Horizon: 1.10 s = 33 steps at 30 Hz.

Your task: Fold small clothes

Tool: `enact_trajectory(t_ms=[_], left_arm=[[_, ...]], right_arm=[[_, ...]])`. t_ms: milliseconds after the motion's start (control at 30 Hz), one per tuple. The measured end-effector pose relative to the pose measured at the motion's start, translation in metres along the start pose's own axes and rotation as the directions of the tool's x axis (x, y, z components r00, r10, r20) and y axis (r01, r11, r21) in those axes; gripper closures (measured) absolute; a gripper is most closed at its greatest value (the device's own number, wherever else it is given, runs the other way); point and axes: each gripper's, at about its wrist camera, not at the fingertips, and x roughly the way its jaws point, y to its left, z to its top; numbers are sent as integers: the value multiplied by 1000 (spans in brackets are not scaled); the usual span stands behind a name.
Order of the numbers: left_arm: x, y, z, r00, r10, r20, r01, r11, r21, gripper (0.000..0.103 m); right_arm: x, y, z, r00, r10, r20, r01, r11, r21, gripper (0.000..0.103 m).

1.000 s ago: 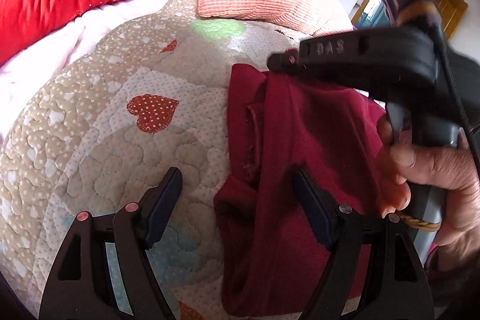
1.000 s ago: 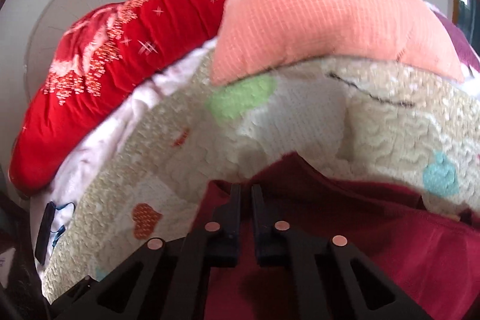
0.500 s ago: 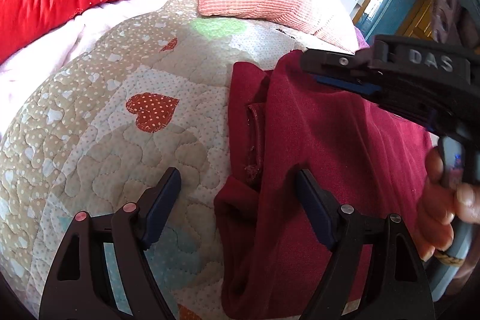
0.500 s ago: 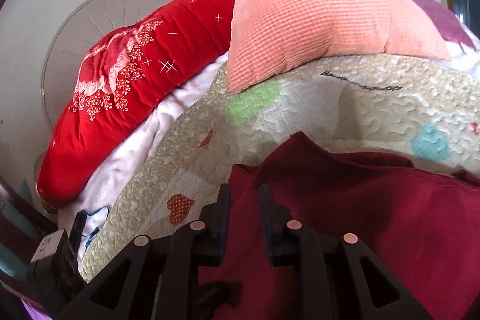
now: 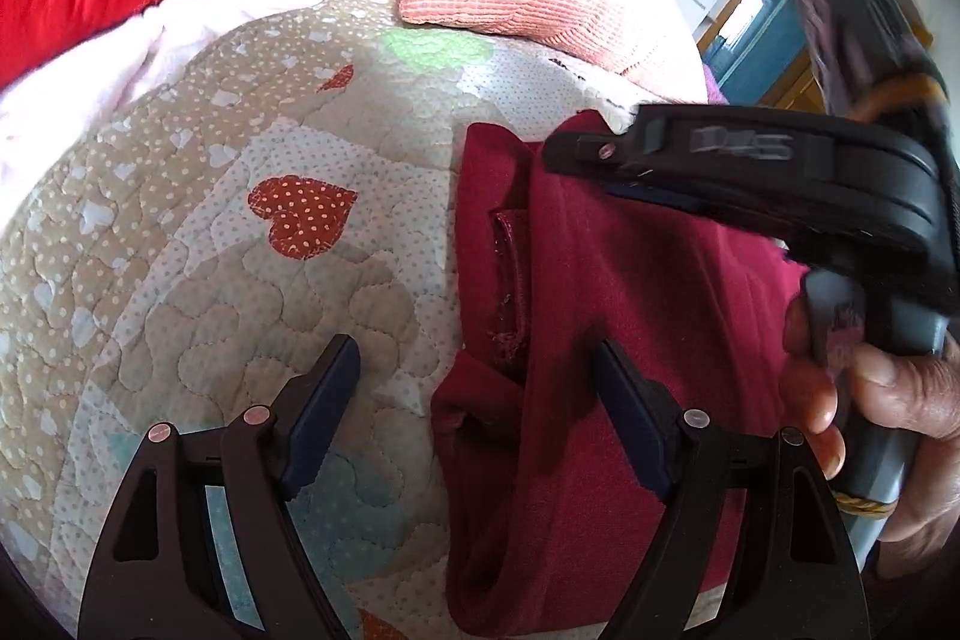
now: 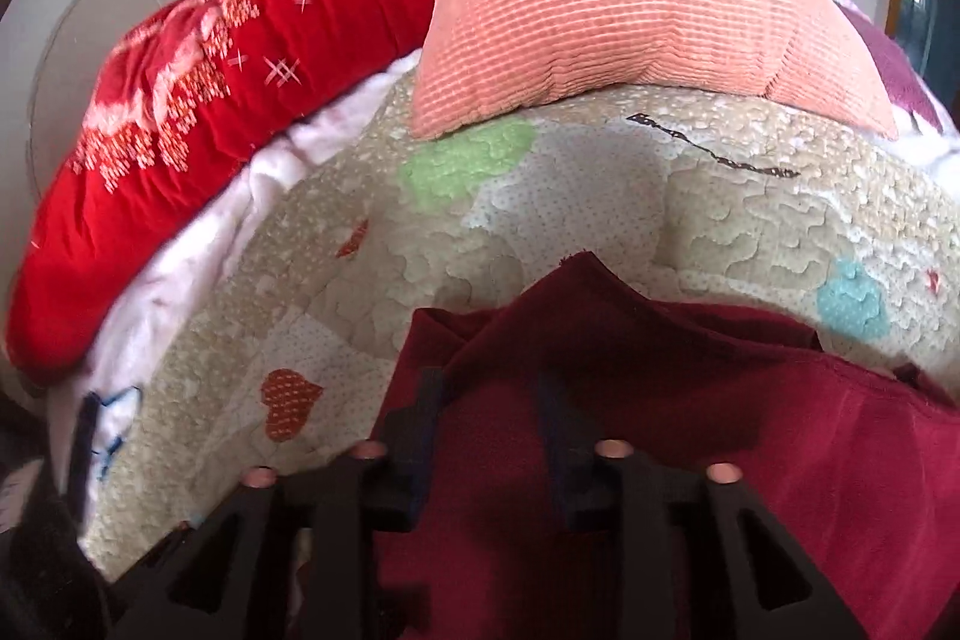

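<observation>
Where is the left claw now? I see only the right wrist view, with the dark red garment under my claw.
Observer: The left claw is open over the left edge of the garment. One finger is above the quilt, the other above the cloth.
Operator: Does it hold any cloth?
Observer: No, its fingers are wide apart and pinch nothing.
Operator: Is that left side of the garment flat?
Observer: No. A folded strip with a seam runs along it, and it is bunched at the near end.
</observation>
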Motion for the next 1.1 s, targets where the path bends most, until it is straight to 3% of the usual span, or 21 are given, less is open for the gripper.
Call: enact_trajectory(t_ms=[100,200,300,400,467,533,567,667,800,900,967,1033,1100], left_arm=[[-1,5,1,1000,-27,-3,27,999,-25,22],[-1,3,1,999,-35,-12,35,999,-18,22],[-3,6,-1,996,-87,-22,86,996,-36,18],[-4,9,-2,995,-98,-22,97,994,-44,18],[-3,8,0,996,-86,-27,85,996,-29,18],[-1,3,-1,998,-58,-32,58,998,9,17],[-1,0,-1,998,-54,-31,54,998,18,16],[-2,-2,0,997,-66,-33,67,998,19,14],[0,-11,-2,996,-81,-41,83,996,43,11],[0,-32,-8,978,-190,-84,196,978,74,12],[-12,-49,-11,966,-249,-73,255,963,85,46],[-30,-68,-10,956,-290,-28,292,952,96,60],[-44,-87,-12,951,-310,-2,308,944,119,66]], right_arm=[[-5,2,-3,1000,5,-1,-5,1000,19,35],[6,19,-3,995,-45,-87,40,998,-54,35],[24,40,0,986,-89,-140,71,989,-132,34],[46,53,1,969,-158,-192,115,970,-215,21],[57,61,-1,957,-216,-194,153,943,-295,19],[53,58,-1,963,-224,-149,171,937,-304,31],[48,51,0,971,-196,-138,152,948,-280,52],[25,31,2,989,-95,-116,70,976,-204,81],[-24,12,-5,1000,8,-16,-10,990,-138,85],[-64,-5,-10,996,68,62,-63,994,-89,87],[-88,-18,-16,990,87,109,-80,994,-68,87],[-113,-35,-20,985,96,146,-90,995,-51,88],[-137,-53,-26,978,102,184,-97,995,-33,88]])
